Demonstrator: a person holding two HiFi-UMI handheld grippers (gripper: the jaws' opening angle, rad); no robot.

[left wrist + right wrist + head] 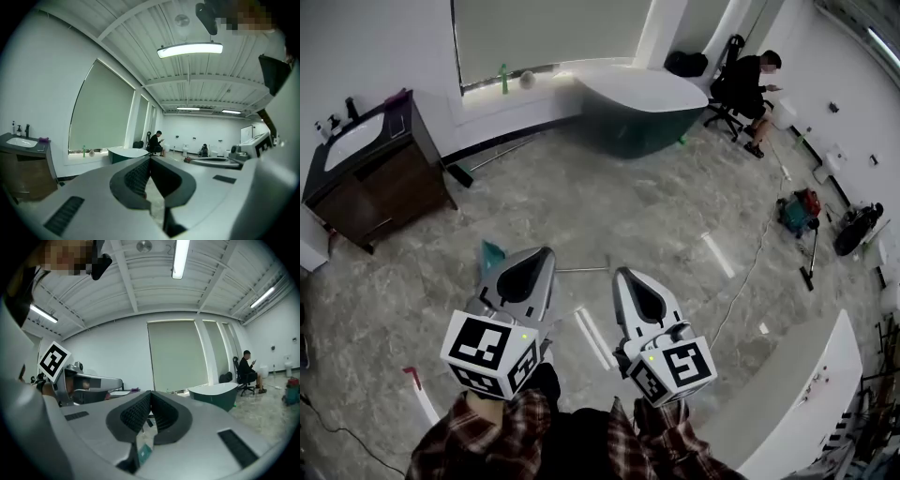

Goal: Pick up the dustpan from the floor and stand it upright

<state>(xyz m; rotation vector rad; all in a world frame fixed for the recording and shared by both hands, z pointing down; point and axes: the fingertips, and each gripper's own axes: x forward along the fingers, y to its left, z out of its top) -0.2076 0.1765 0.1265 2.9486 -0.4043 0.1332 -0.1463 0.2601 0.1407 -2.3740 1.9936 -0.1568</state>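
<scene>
Head view: the left gripper (546, 253) and the right gripper (623, 275) hover side by side above the grey marbled floor (609, 197). The teal dustpan (490, 253) lies on the floor just beyond the left gripper, which partly covers it.

Left gripper view: the jaws meet at the tips with nothing between them. A bathtub (125, 152) stands ahead.

Right gripper view: these jaws are likewise closed and empty.
</scene>
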